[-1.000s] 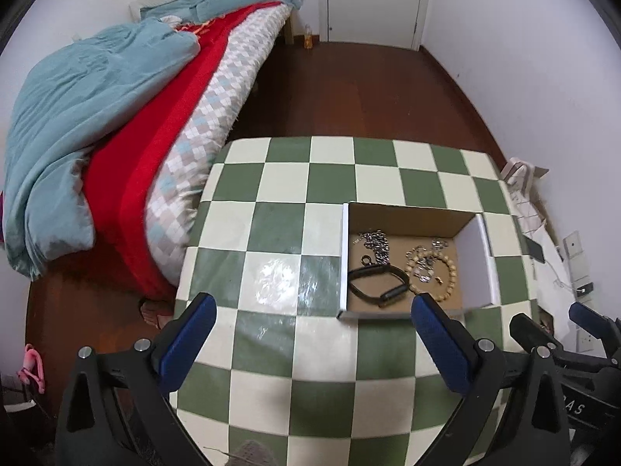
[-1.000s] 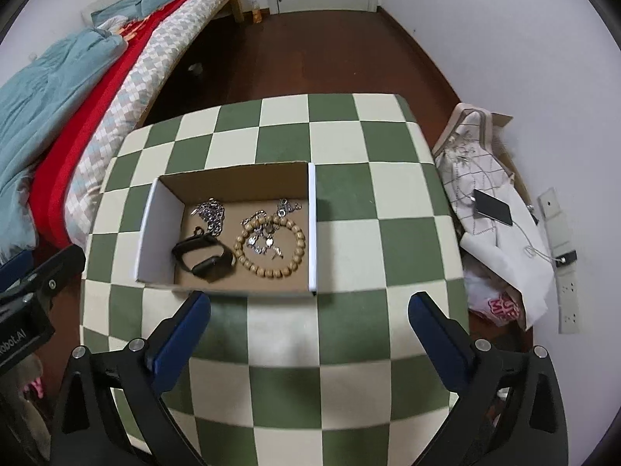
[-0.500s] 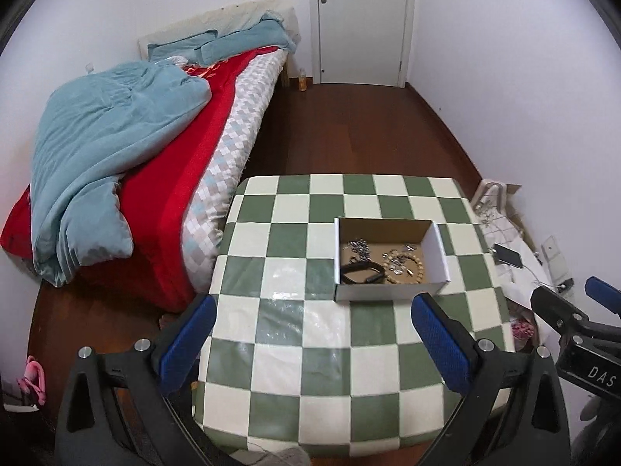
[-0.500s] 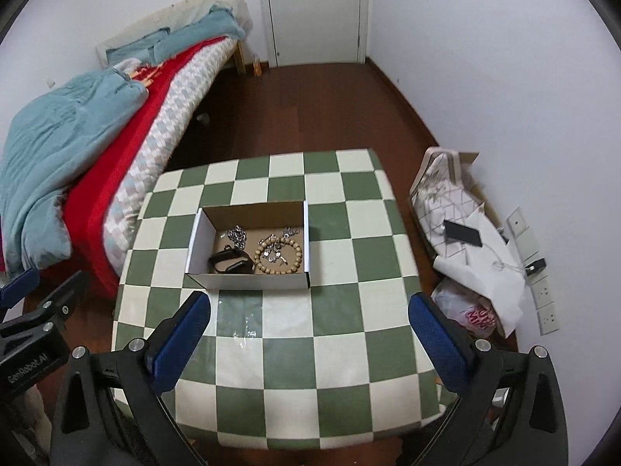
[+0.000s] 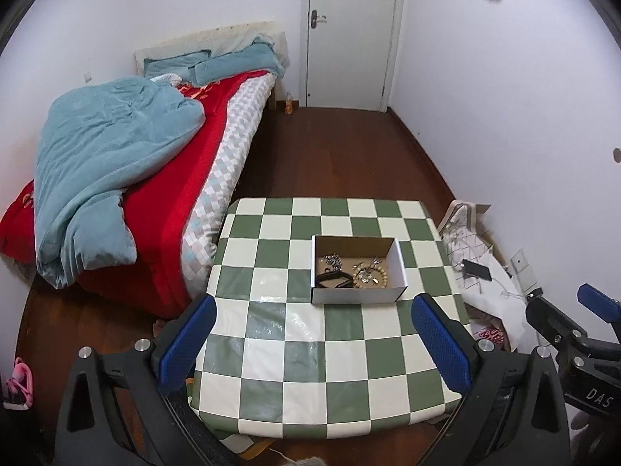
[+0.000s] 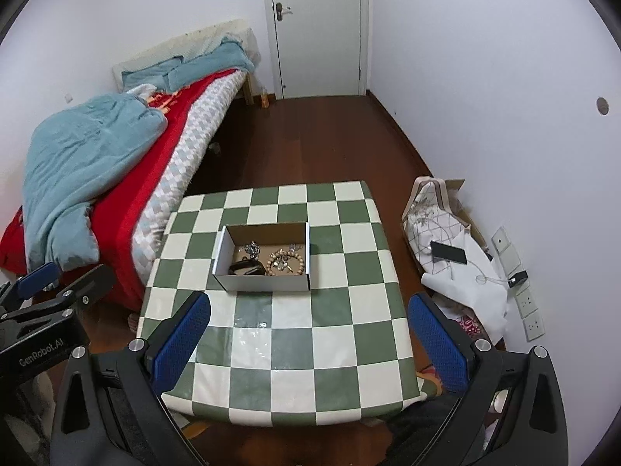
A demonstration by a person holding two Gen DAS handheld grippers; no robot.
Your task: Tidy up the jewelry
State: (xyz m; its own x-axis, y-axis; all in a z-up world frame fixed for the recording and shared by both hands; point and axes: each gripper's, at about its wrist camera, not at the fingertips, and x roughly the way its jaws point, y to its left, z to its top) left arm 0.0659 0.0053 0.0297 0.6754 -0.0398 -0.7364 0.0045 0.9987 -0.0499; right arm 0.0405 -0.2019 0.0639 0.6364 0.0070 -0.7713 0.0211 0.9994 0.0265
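Note:
A small open cardboard box stands on a green-and-white checkered table. Inside lie a black band, a wooden bead bracelet and silver chain pieces. My left gripper is open and empty, high above and well back from the table's near edge. My right gripper is likewise open and empty. Each gripper shows at the edge of the other's view.
A bed with a blue blanket and red cover stands left of the table. Bags, a phone and cables lie on the floor to the right by the wall. A closed door is at the far end.
Both grippers have pulled up and back from the table; the box now looks much smaller and the whole room shows. The jewelry in the box has not moved.

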